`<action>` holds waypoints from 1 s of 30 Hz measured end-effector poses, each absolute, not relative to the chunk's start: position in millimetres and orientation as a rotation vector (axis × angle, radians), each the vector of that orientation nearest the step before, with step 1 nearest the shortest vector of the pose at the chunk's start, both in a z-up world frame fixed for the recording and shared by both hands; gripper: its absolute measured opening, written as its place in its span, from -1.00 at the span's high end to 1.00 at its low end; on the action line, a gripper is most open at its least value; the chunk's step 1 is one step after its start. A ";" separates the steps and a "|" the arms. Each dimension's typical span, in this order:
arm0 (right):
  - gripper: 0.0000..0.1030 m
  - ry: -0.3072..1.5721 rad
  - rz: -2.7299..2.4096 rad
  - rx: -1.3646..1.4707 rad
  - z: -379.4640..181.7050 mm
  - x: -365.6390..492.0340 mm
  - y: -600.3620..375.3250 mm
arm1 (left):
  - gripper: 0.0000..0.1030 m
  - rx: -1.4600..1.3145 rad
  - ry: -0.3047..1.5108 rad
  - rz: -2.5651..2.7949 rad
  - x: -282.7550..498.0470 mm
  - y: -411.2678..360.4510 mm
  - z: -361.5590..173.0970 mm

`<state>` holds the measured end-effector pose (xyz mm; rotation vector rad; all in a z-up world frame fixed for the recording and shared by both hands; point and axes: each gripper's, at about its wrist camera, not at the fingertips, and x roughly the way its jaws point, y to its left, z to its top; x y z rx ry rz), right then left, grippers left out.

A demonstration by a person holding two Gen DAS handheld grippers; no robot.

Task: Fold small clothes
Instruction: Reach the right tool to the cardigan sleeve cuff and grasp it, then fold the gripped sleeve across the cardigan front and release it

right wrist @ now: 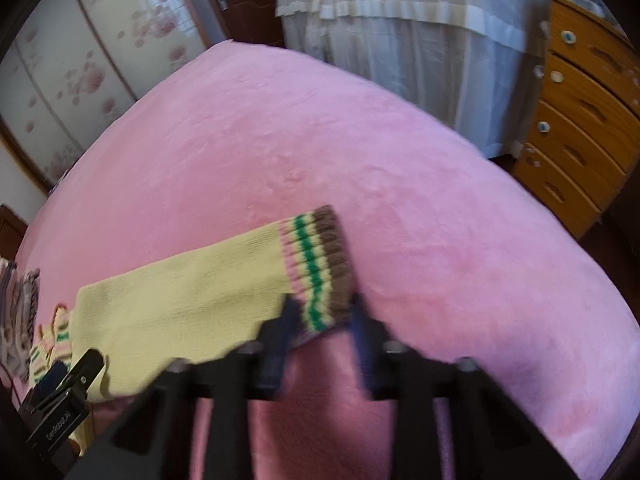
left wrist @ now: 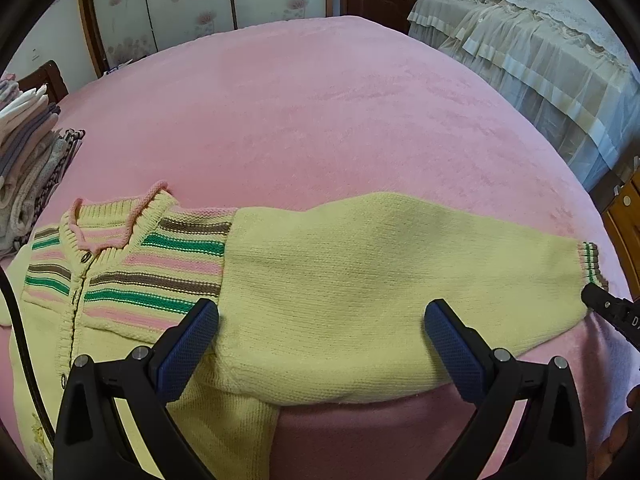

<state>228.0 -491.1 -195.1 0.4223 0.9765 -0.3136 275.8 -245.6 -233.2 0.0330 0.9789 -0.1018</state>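
Note:
A small yellow knit cardigan (left wrist: 132, 268) with pink, green and brown chest stripes lies flat on the pink bed (left wrist: 320, 120). Its right sleeve (left wrist: 380, 280) stretches out to the right, ending in a striped cuff (right wrist: 320, 268). My left gripper (left wrist: 320, 320) is open, its blue-padded fingers straddling the sleeve near the shoulder. My right gripper (right wrist: 324, 320) sits at the cuff with its fingers on either side of the cuff's near edge, partly closed; the view is blurred. It also shows at the right edge of the left wrist view (left wrist: 608, 308).
A stack of folded clothes (left wrist: 28, 152) sits at the bed's left edge. A second bed with a frilled white cover (left wrist: 540, 60) stands to the right. A wooden chest of drawers (right wrist: 584, 120) is at the far right. Wardrobe doors (left wrist: 200, 0) are behind.

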 end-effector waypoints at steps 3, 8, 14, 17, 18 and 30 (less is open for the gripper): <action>0.76 0.945 -0.280 0.416 -181.2 224.3 -484.5 | -0.99 0.027 0.976 -0.113 272.7 -240.6 -223.3; 0.77 0.841 -0.165 0.391 -129.1 212.7 -455.4 | -0.99 -0.006 0.969 -0.136 263.8 -225.0 -193.8; 0.77 0.769 0.020 0.279 -74.9 208.7 -386.9 | -0.99 -0.047 0.922 -0.134 246.5 -174.7 -148.3; 0.77 0.770 0.104 0.254 -65.9 212.4 -350.1 | -0.99 -0.063 0.916 -0.105 239.7 -134.5 -132.4; 0.77 0.777 0.131 0.251 -65.2 214.5 -339.3 | -0.99 -0.069 0.914 -0.092 240.2 -122.4 -129.1; 0.77 0.850 0.389 0.150 -93.8 233.2 -179.2 | -0.99 -0.175 0.971 0.025 213.9 35.5 -146.0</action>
